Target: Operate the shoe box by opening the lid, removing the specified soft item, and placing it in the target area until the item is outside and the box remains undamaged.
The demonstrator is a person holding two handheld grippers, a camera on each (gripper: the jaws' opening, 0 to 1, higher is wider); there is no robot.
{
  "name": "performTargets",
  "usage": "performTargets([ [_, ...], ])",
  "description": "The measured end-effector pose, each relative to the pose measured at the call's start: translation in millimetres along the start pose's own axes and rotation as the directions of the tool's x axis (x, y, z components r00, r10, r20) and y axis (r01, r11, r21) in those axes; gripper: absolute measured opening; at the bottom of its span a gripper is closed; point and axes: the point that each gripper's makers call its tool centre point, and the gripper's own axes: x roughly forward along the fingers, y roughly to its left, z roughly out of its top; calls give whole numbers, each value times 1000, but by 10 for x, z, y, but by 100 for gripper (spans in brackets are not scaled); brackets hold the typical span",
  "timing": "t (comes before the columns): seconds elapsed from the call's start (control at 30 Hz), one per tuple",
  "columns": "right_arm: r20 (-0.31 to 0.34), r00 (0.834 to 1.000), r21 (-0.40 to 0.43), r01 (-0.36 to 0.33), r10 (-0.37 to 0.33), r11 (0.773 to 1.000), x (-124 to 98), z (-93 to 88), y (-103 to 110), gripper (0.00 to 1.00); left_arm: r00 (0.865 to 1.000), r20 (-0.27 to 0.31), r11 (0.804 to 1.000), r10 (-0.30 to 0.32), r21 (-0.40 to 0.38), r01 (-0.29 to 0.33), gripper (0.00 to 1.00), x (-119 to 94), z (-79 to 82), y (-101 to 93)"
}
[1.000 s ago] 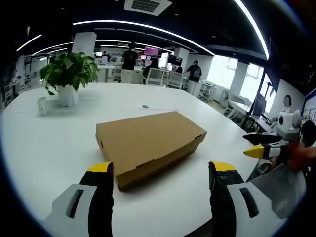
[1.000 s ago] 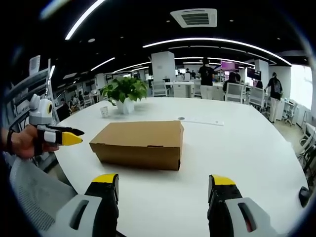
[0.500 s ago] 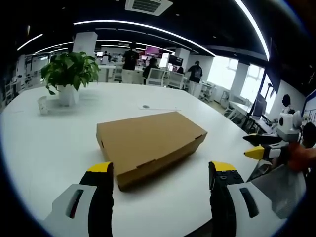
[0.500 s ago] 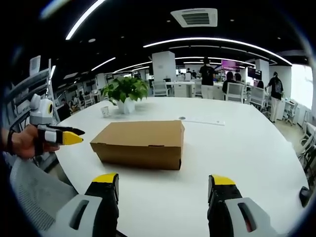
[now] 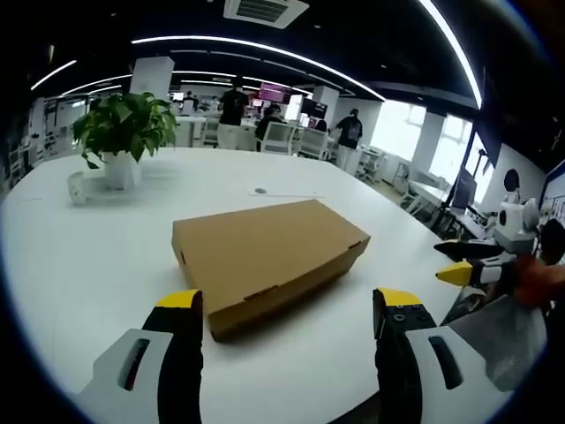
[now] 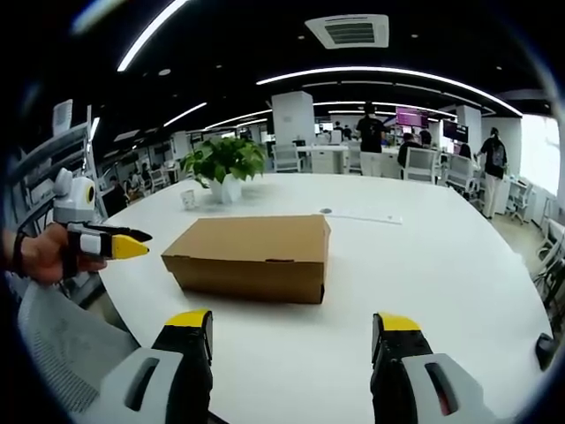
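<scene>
A closed brown cardboard shoe box lies on the white table, lid down. My left gripper is open, its yellow-tipped jaws standing just short of the box's near corner, nothing between them. In the right gripper view the same box sits ahead and a little left. My right gripper is open too, well short of the box. The right gripper also appears at the right edge of the left gripper view, held by a hand. The left gripper appears at the left of the right gripper view.
A potted green plant with a small white cup beside it stands at the table's far left. A flat paper strip lies beyond the box. Grey chair backs are near the table edge. People stand among desks far behind.
</scene>
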Motion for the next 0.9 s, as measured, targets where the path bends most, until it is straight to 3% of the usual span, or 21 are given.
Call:
performTargets([
  [0.9,-3,1000,2,-7,7,1000,2,-5,22,72,1000,4,1000,6,-14,-6,81,-14,9,31],
])
